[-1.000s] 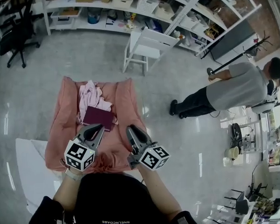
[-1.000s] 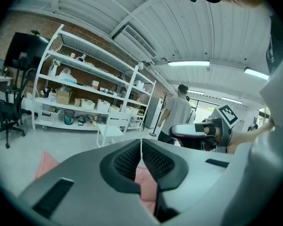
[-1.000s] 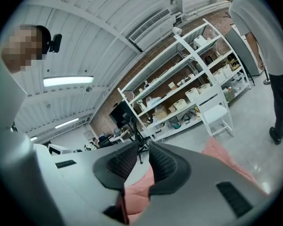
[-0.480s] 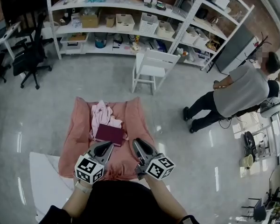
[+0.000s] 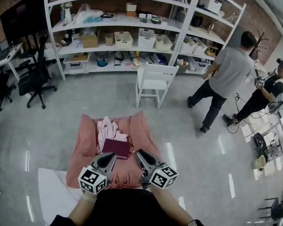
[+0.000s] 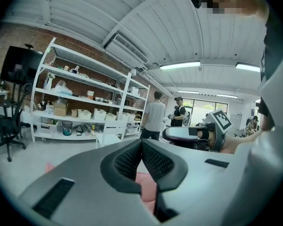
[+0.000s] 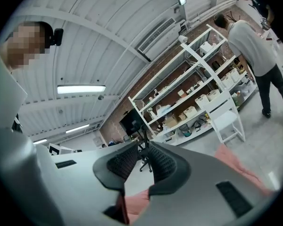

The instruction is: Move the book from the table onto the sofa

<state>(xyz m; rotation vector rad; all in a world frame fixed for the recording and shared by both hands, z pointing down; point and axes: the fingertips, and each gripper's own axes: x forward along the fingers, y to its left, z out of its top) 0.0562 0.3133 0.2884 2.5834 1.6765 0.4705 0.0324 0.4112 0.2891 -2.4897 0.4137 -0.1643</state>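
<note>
My left hand-held gripper (image 5: 106,158) was shut, with nothing in it. My right hand-held gripper (image 5: 141,155) stood a crack apart, empty. The book (image 5: 115,148) lay flat on the sofa (image 5: 85,147), just ahead of both. A pink cloth (image 5: 105,128) lay at its far edge.

The head view looks steeply down from above the person. The left gripper (image 5: 107,158) and right gripper (image 5: 140,154) sit near its lower edge, with the sofa (image 5: 85,147) just ahead of them. Each gripper view rides close behind its own jaws and faces roughly level past them; the right one is rolled. All three views share the white shelving (image 6: 80,102) and chair (image 7: 226,119) far ahead of the grippers.
</note>
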